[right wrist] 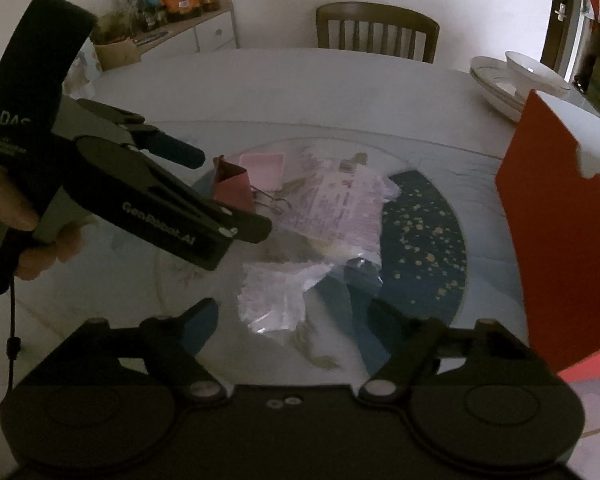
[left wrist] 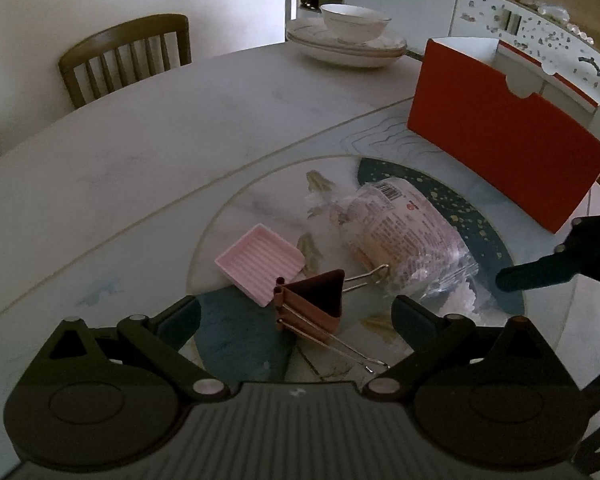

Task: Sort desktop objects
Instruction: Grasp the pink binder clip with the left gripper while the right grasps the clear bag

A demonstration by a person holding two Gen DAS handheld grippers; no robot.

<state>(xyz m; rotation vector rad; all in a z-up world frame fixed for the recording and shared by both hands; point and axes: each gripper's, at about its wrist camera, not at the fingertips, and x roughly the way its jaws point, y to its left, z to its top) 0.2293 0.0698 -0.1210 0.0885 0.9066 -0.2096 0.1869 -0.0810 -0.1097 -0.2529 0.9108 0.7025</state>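
A brown binder clip lies on the glass turntable, between the wide-apart fingers of my left gripper; neither finger touches it. Just beyond the clip sits a pink ribbed tray. To its right lies a clear plastic-wrapped package. In the right wrist view my right gripper is open over the crumpled near end of that package, its fingers apart from the wrapper. There the left gripper also shows, held by a hand, straddling the clip in front of the tray.
A red open-topped box stands upright at the right of the turntable, also seen as the red box. Stacked plates with a bowl sit at the table's far side. A wooden chair stands behind the table edge.
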